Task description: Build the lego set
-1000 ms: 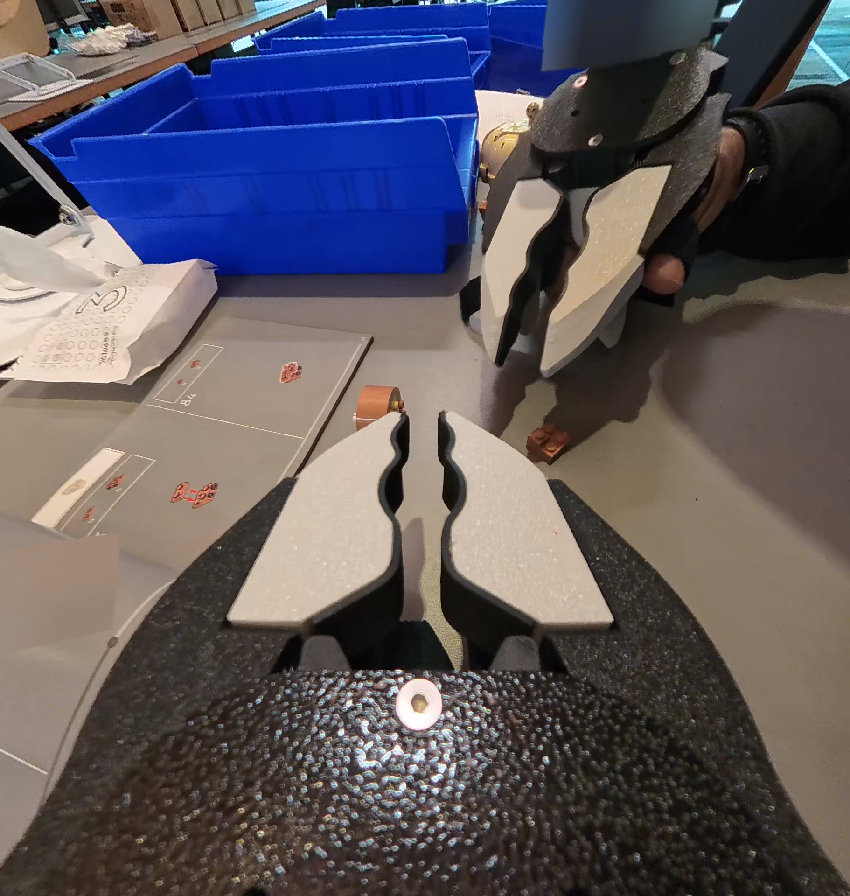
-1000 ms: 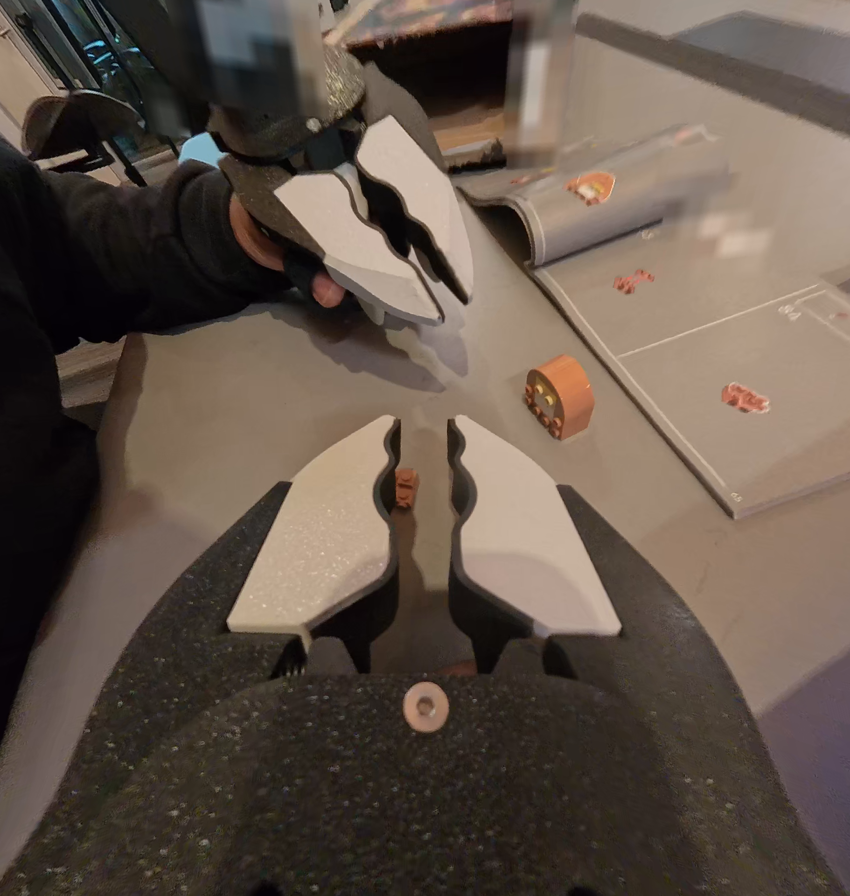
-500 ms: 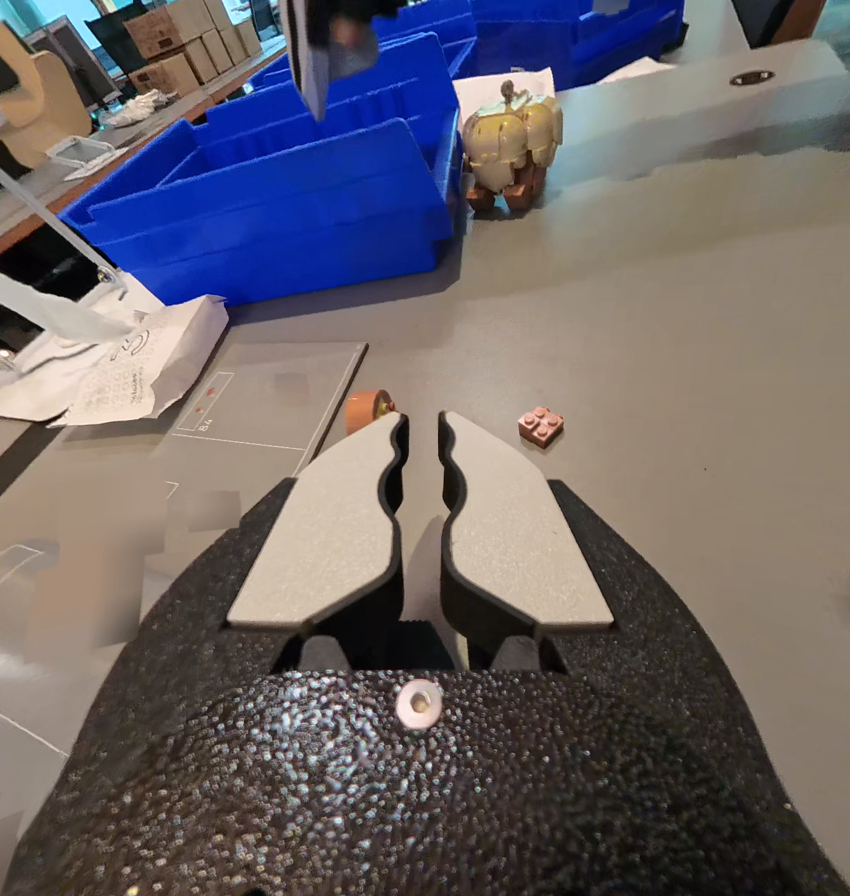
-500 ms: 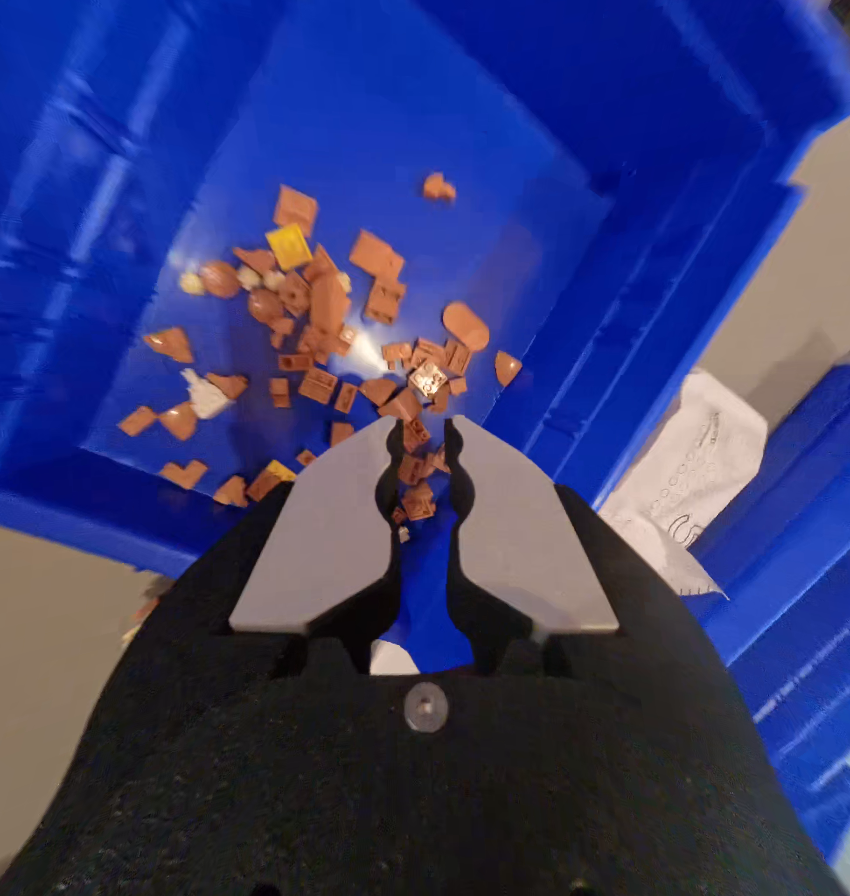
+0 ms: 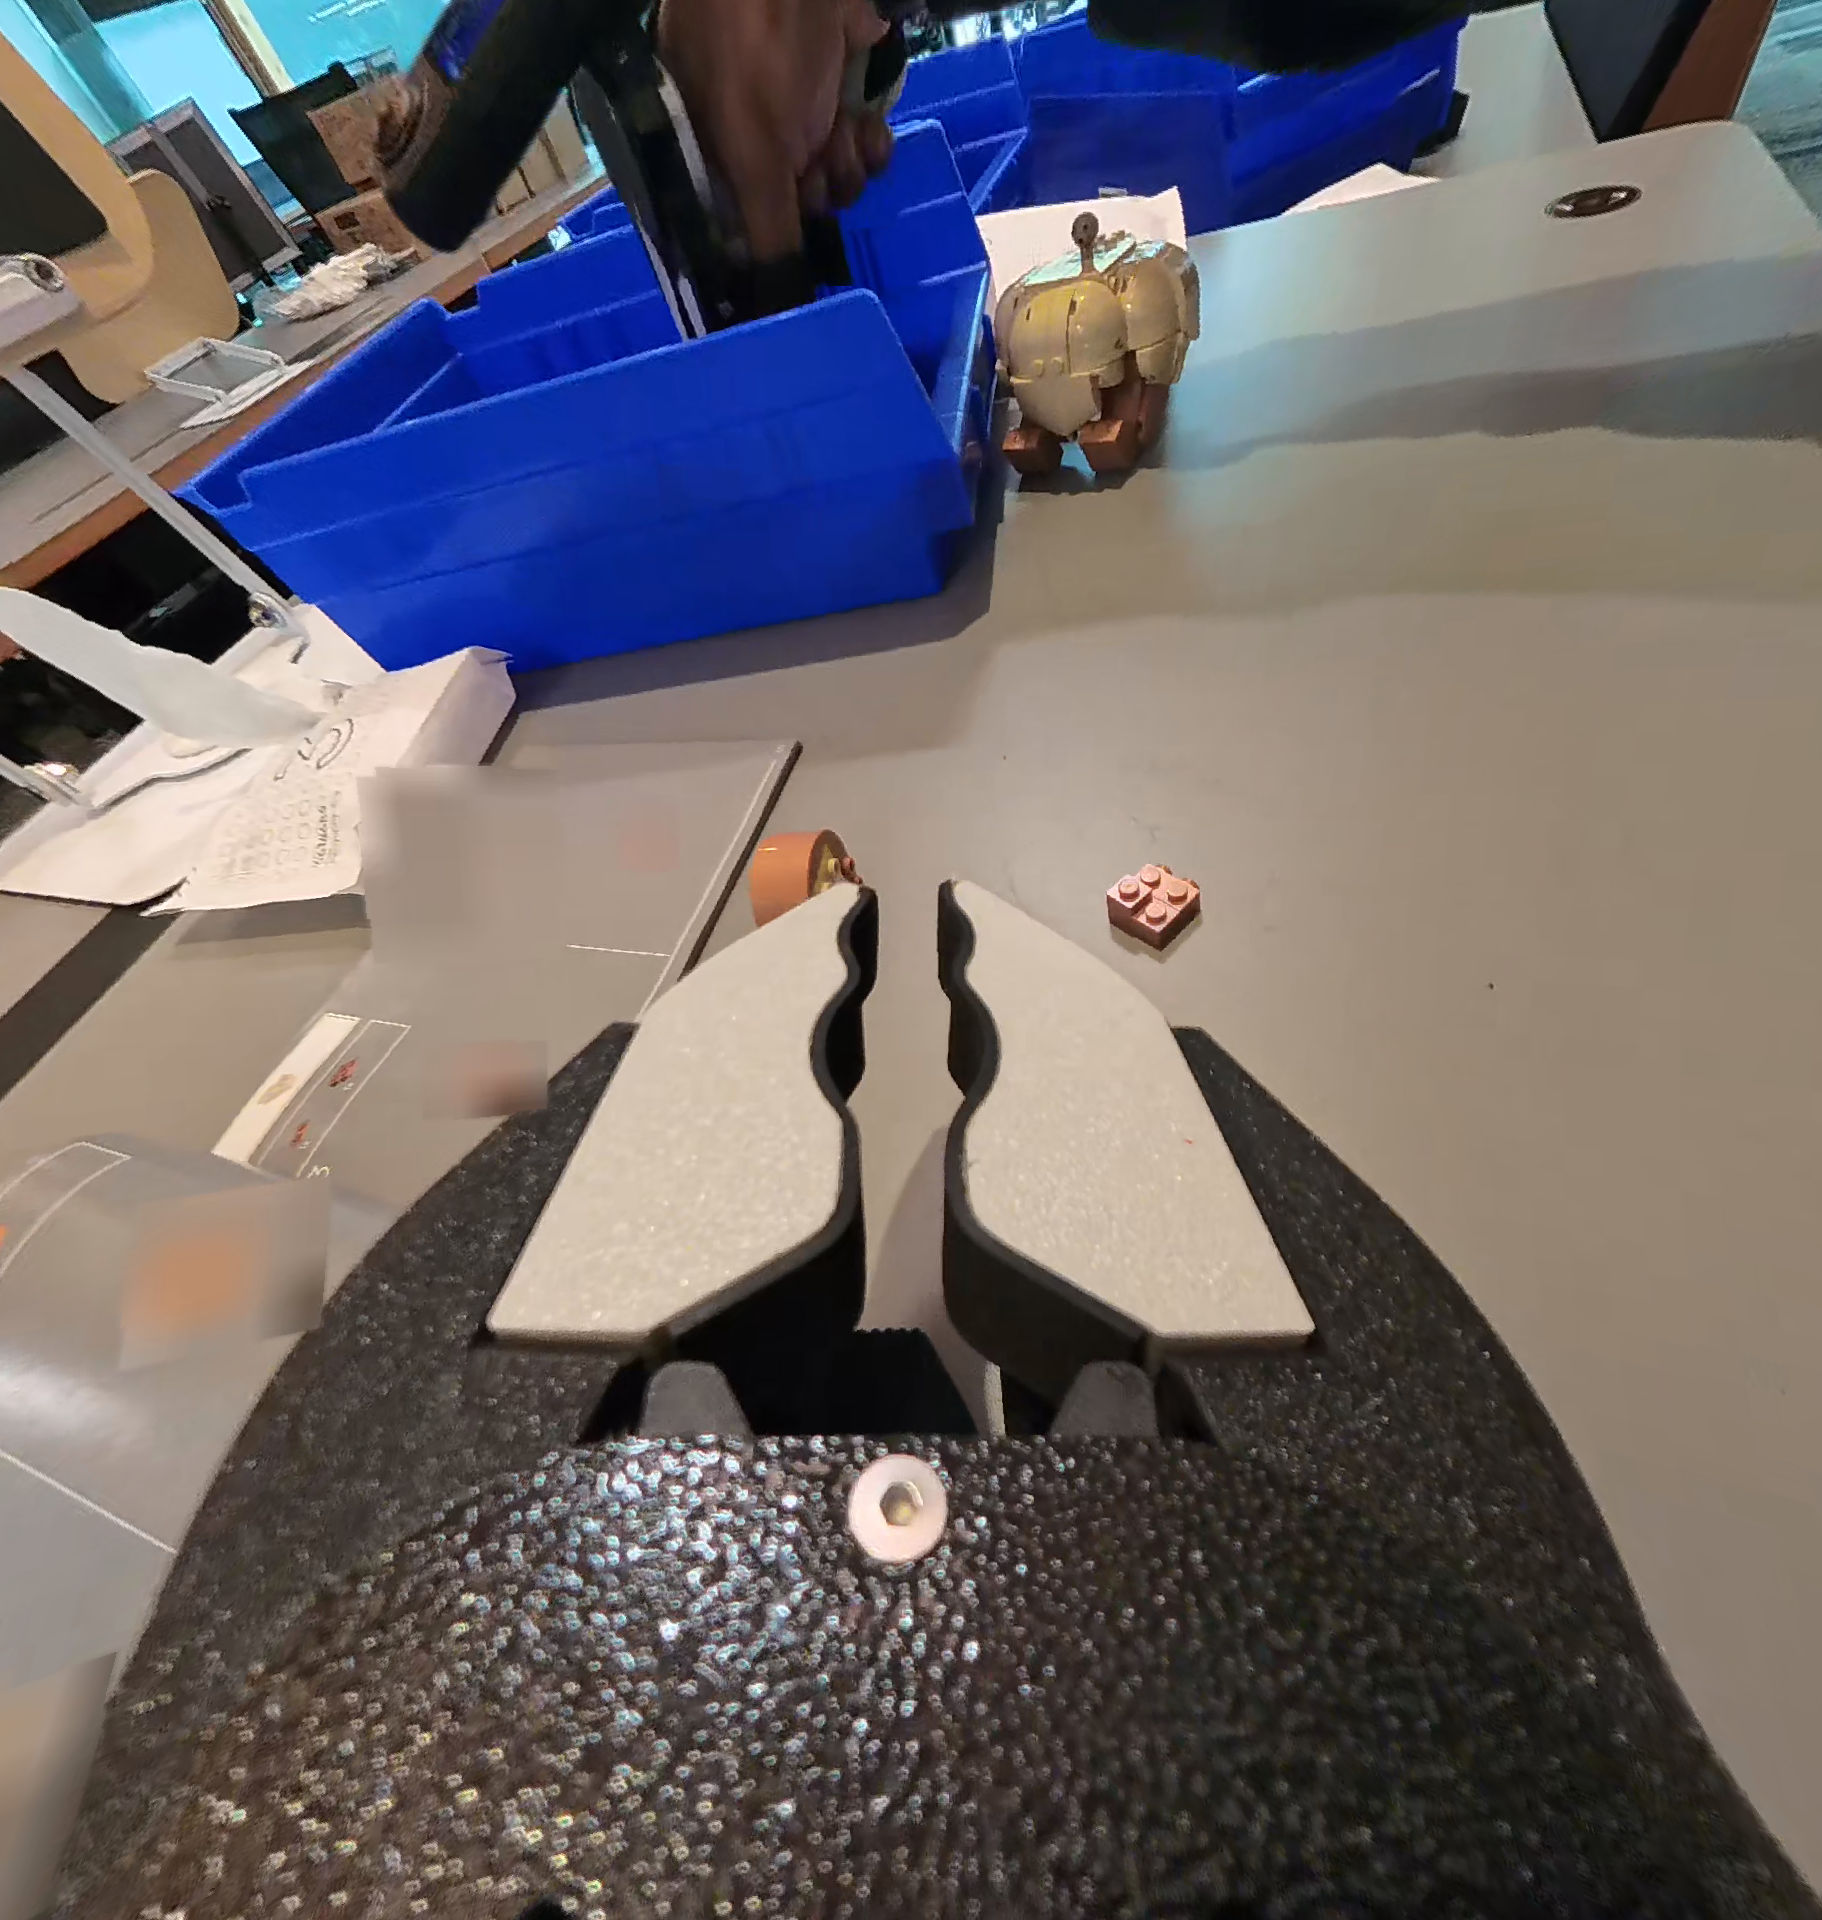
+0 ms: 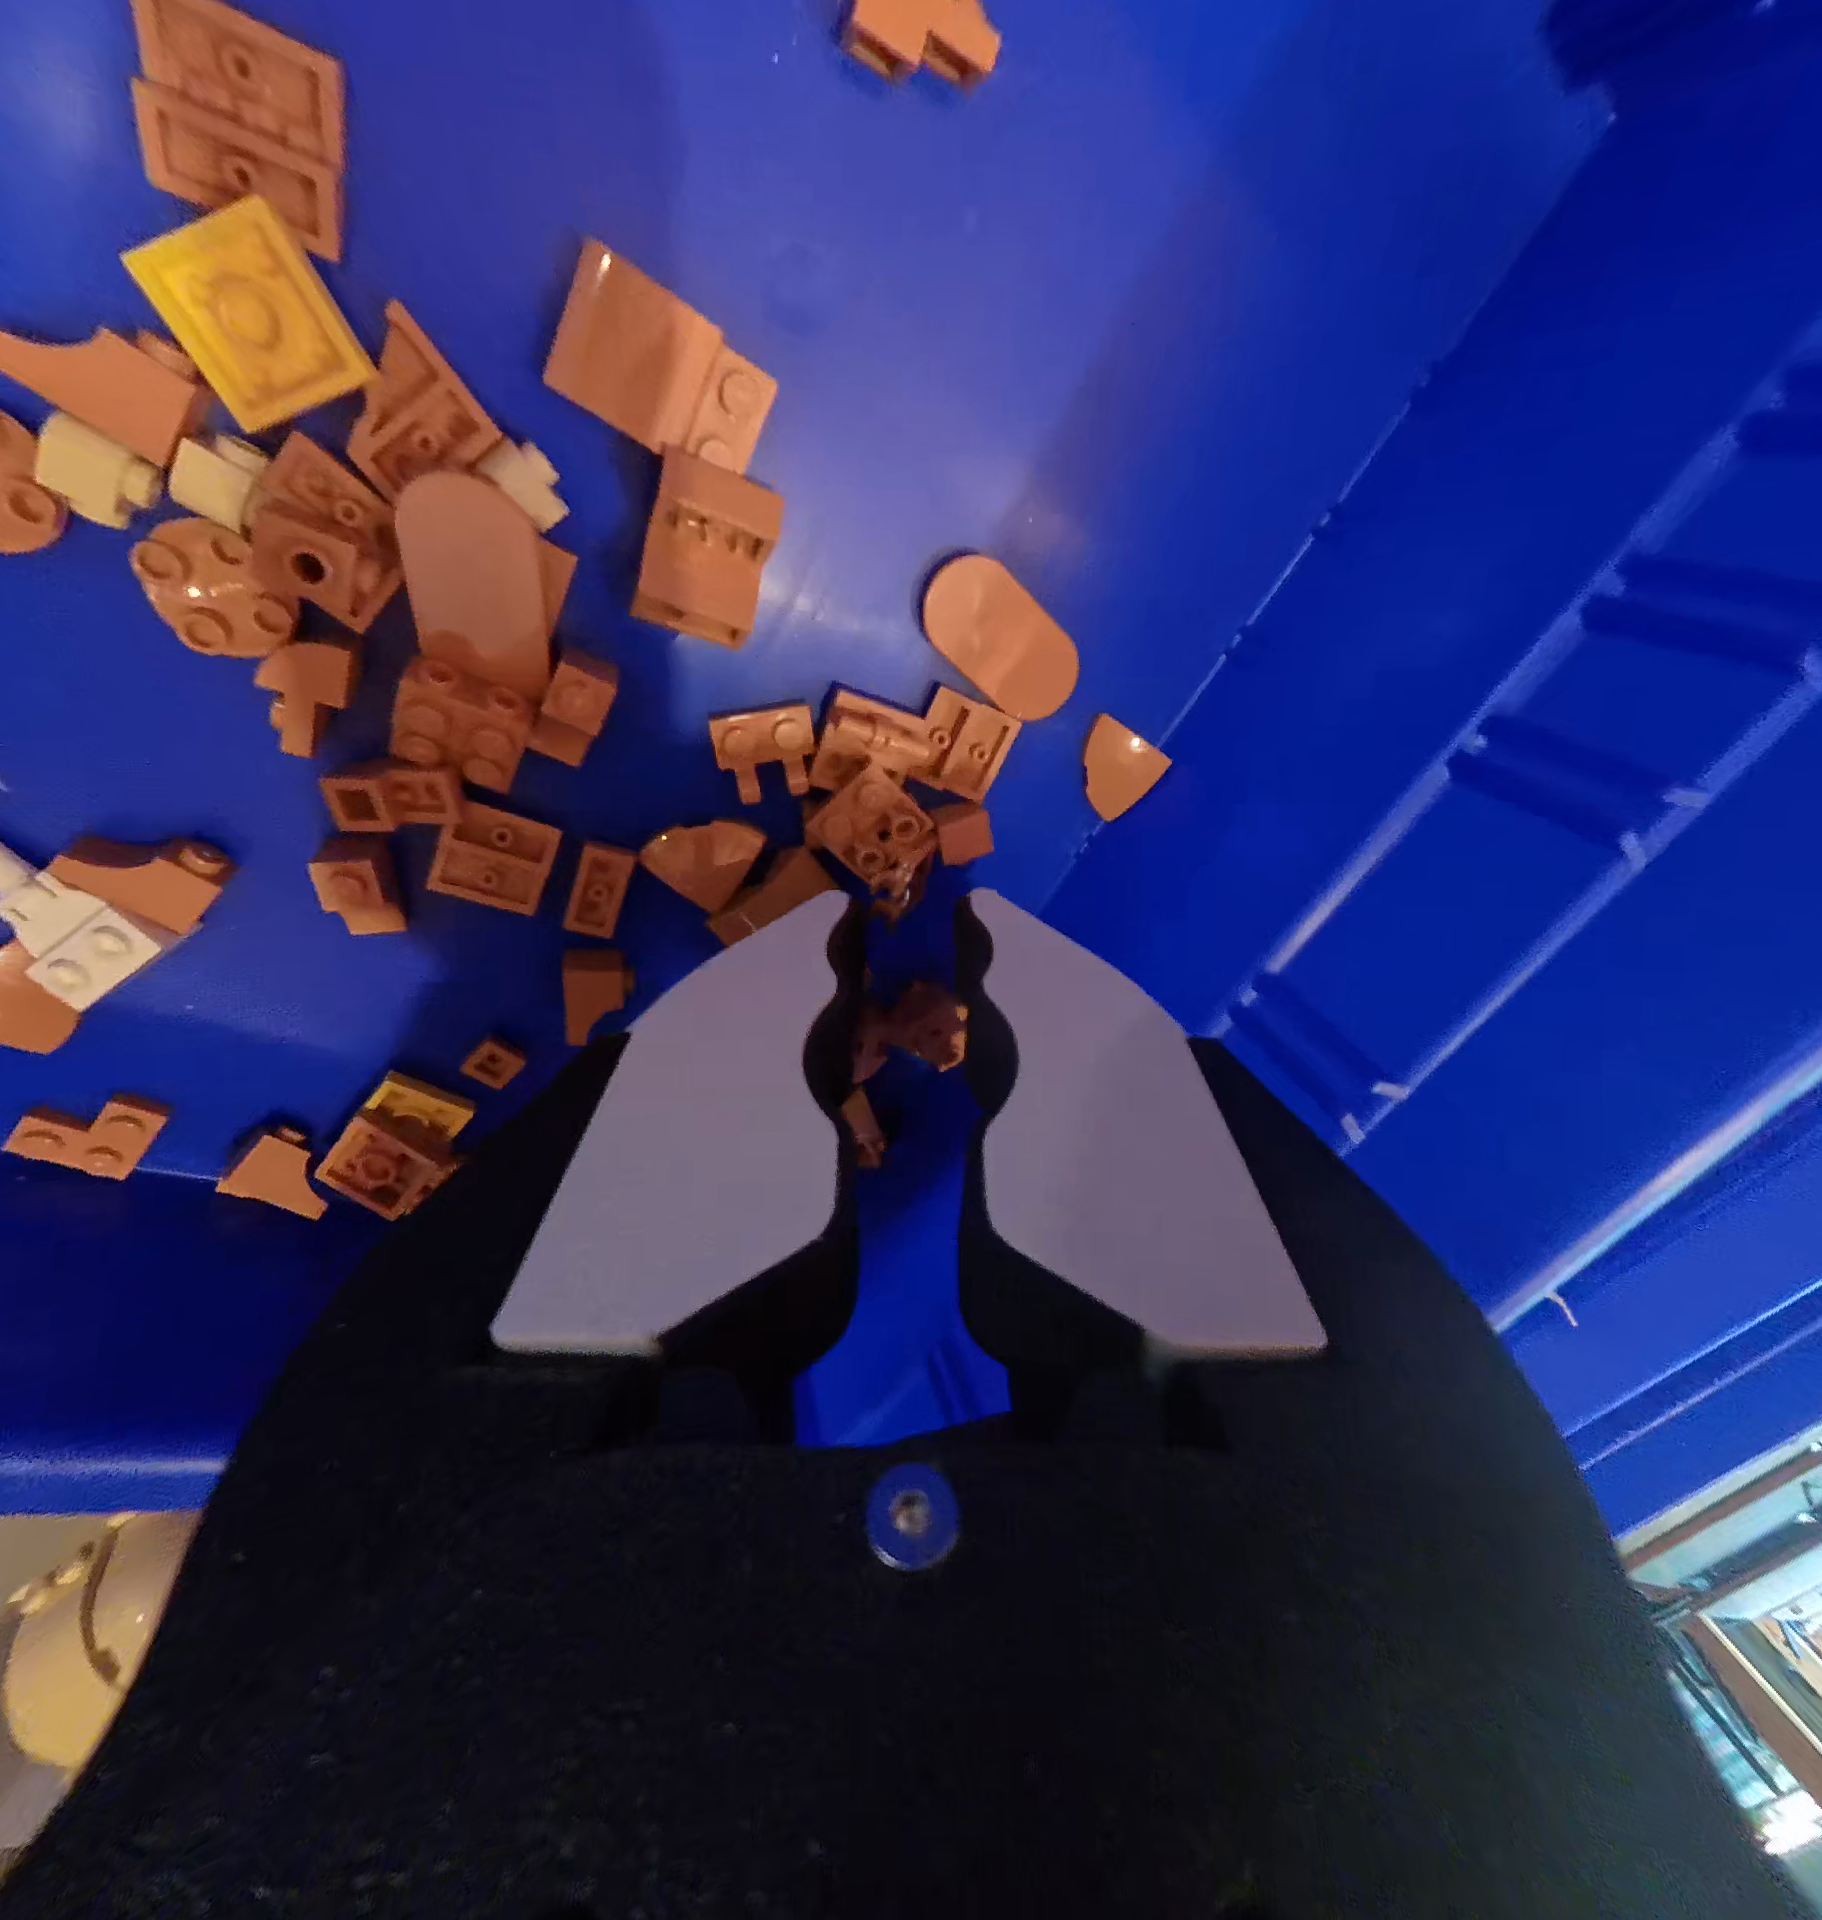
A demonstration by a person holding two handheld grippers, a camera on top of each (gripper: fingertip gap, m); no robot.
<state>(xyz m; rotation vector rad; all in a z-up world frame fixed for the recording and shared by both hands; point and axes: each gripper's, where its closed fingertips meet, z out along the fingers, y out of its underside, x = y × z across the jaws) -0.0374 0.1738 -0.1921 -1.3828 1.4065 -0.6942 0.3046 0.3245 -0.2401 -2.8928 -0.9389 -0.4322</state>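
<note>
Down in the blue bin, the right gripper points at a scatter of loose bricks, mostly brown, with a few yellow and white ones among them. A small dark brown piece sits partway back between its fingers and reaches from one pad to the other, so it looks gripped rather than lying on the bin floor. The nearest loose bricks lie just past the fingertips.

The left gripper hangs over the grey counter with its fingers a narrow gap apart and nothing between them. An orange round piece lies just beyond the left fingertip, against the edge of a grey booklet. A pink corner brick lies near the right fingertip, apart from it. Farther off stand the bin, a tan model beside it and a white bag. A hand is holding the right gripper inside the bin.

Such bricks are probably light, hard and smooth, and easily flicked away. Flat opposite side walls likely give the surest hold, since studs and curved faces would slip.
</note>
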